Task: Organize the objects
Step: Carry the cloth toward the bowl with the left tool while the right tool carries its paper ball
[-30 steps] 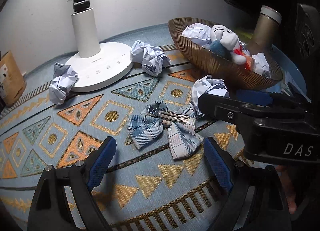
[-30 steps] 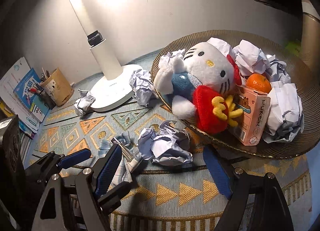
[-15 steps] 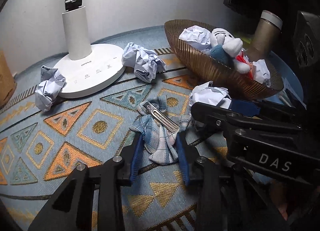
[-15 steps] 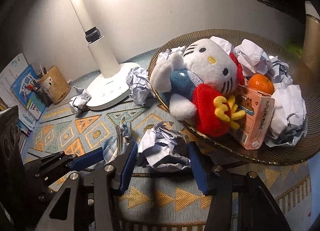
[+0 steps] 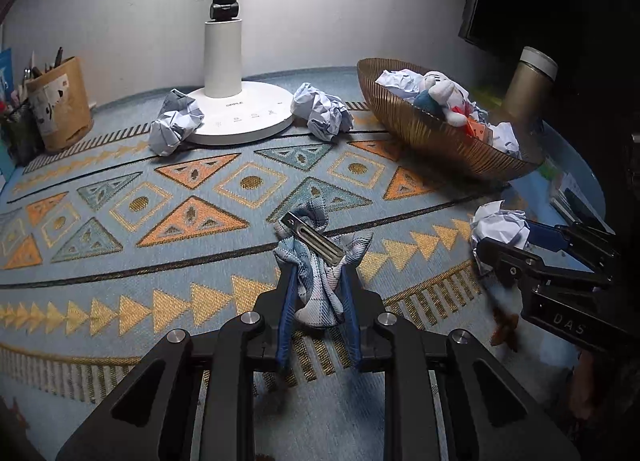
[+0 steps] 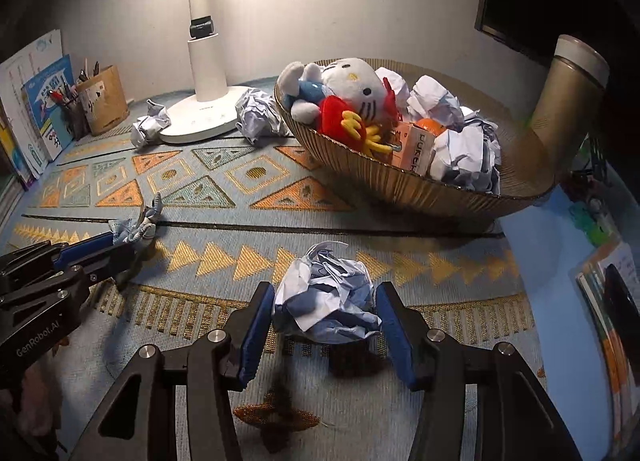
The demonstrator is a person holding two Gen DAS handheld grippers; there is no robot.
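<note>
Left gripper (image 5: pixel 318 293) pinches the blue plaid fabric hair bow with its metal clip (image 5: pixel 316 257), lifted off the patterned rug (image 5: pixel 160 197); right gripper (image 6: pixel 326 309) clamps a crumpled white paper ball (image 6: pixel 326 297) in the near centre. Both grips look shallow — either load could slip before reaching the ribbed golden bowl (image 6: pixel 400 185) at far right.

Blue plaid hair bow (image 5: pixel 316 261) with metal clip, bunched, near centre. Crumpled paper ball (image 6: pixel 326 297) near right; bowl (image 6: pixel 400 185) far right.

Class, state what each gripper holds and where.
Left gripper: blue plaid fabric hair bow, pinched at its lower tail. Right gripper: crumpled white paper ball, across its sides.
</note>
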